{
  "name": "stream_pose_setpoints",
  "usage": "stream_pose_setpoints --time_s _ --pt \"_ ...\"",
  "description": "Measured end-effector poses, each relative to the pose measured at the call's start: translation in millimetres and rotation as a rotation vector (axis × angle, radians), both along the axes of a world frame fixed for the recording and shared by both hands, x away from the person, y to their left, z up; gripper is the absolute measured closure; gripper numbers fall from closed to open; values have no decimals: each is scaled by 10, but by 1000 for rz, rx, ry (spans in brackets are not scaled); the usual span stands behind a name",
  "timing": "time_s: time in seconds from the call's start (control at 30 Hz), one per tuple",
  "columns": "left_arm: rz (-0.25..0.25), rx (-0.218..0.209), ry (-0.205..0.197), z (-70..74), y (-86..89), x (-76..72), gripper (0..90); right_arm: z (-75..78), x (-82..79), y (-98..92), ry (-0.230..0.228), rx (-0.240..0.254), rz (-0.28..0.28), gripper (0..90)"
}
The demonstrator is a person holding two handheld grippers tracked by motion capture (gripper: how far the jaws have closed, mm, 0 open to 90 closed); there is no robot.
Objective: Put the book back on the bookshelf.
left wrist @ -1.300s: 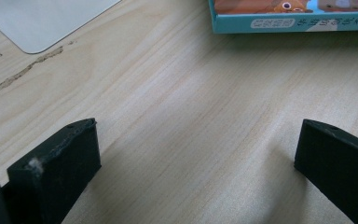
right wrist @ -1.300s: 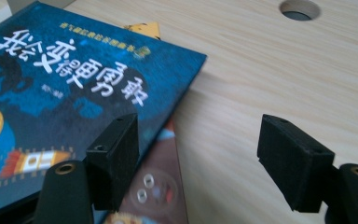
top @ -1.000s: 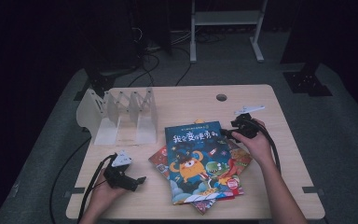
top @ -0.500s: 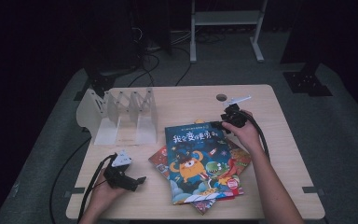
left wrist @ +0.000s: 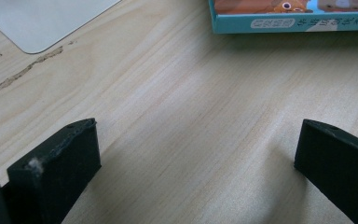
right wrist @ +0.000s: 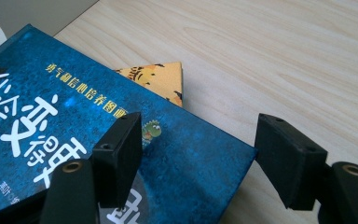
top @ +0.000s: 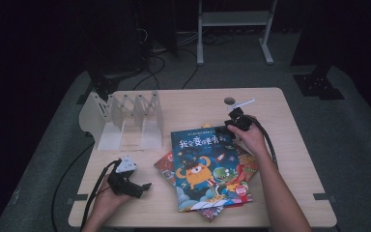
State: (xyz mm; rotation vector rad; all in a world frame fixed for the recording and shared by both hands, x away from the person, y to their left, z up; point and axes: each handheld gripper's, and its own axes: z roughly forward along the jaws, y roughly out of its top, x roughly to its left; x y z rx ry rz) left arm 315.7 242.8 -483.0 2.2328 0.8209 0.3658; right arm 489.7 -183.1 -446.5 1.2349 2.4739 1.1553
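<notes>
A blue picture book (top: 207, 166) is seen atop a small stack of books (top: 244, 166) near the desk's (top: 188, 104) front edge, right of centre; its far right corner lies between the spread jaws of the right gripper (right wrist: 198, 154), untouched; bare desk is left beyond; the left gripper (top: 134, 186), jaws spread and empty, is held by the front left corner; an empty white rack (top: 125, 121) stands at the left edge.

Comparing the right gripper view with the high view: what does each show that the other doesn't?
The right gripper view alone shows the open jaws of the right hand-held gripper straddling a corner of the blue book, with an orange book peeking from beneath. The high view alone shows the white rack and the left hand-held gripper. Both show the blue book and wooden table.
</notes>
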Motion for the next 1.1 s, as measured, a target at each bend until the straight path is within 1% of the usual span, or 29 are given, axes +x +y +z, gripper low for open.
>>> stream_pose_setpoints --time_s 0.1,0.23,0.4,0.5,0.53,0.83,0.9,1.0,1.03,1.1 --pt "0 0 0 0 0 0 0 0 -2 2 -1 -2 -1 316" --pt "0 -1 0 0 0 0 0 6 -24 47 6 -2 33 319" --pt "0 0 0 0 0 0 0 20 -84 203 -5 -15 81 318" --pt "0 0 0 0 0 0 0 28 -113 302 -18 -24 100 317" --pt "0 0 0 0 0 0 0 34 -129 366 -22 -29 111 314" --pt "0 -1 0 0 0 0 0 34 -149 516 -27 -29 137 311" --pt "0 -1 0 0 0 0 0 36 -165 597 -25 -25 154 311" --pt "0 -1 0 -1 -1 0 0 36 -173 650 -26 -24 165 311" --pt "0 -1 0 0 0 0 0 39 -182 717 -27 -25 175 311" --pt "0 1 1 1 0 0 0 40 -188 778 -31 -25 184 311"
